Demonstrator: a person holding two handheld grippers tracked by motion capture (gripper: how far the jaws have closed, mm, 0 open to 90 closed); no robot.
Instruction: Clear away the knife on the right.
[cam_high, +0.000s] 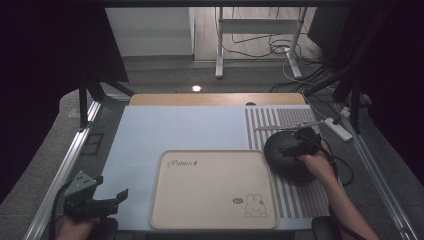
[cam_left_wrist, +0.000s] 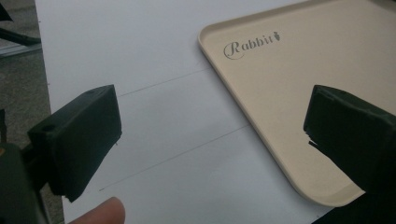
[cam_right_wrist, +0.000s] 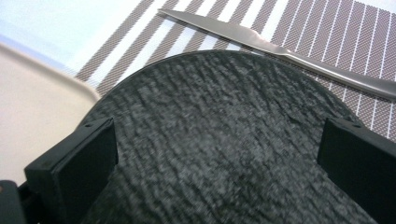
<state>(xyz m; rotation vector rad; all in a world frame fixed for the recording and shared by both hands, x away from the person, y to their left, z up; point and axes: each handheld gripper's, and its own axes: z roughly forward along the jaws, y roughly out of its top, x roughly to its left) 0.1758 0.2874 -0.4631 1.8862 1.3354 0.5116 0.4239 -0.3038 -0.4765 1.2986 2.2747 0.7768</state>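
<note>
At the lower left of the high view the left gripper (cam_high: 114, 197) hovers low with jaws spread wide, empty. Right of centre, the right gripper (cam_high: 295, 145), jaws wide, hangs over a round, dark, rough-textured plate (cam_high: 282, 150) on the striped mat (cam_high: 310, 190), beside the beige tray (cam_high: 210, 190). Farther off lies a knife (cam_right_wrist: 280, 46).

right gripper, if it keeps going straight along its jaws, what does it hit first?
Probably the round black textured plate, which lies right between and ahead of the open right gripper. The knife on the striped placemat lies beyond it. Depth is uncertain.
</note>
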